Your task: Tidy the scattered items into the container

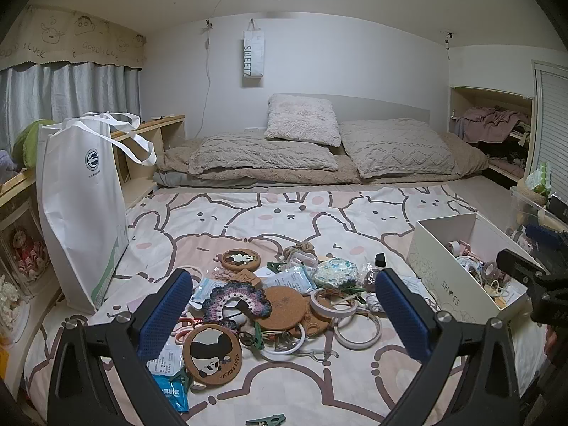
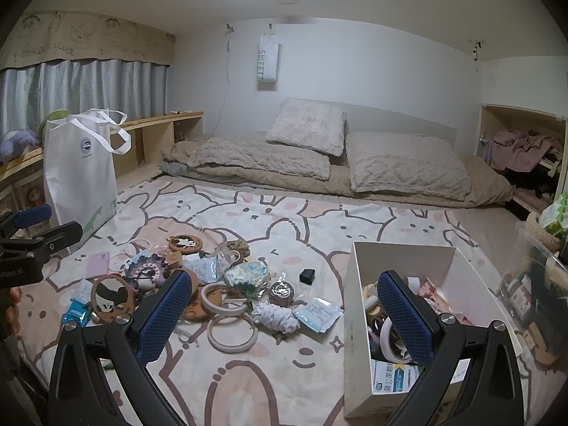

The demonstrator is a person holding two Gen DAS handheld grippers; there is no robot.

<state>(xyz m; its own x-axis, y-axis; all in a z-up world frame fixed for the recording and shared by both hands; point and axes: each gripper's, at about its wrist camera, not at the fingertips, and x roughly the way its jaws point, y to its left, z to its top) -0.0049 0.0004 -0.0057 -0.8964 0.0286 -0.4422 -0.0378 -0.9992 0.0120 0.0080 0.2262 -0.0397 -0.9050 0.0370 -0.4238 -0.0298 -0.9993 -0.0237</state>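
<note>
Here both grippers, the left gripper and the right gripper, hang released and empty above the scattered items, which lie just left of the white box, probably to choose one

Two round cork coasters with cartoon prints are counted – a large one at seven o'clock of the heap, a smaller one at eleven. One plain cork disc is seen at the centre. One crocheted purple piece is noted just beside it at nine o'clock. At least three white tape rings are made out at five o'clock – an exact tally cannot be given. One small black block is spotted at three o'clock. One white box is counted, one white tote bag, and three pillows at twelve o'clock.
</note>
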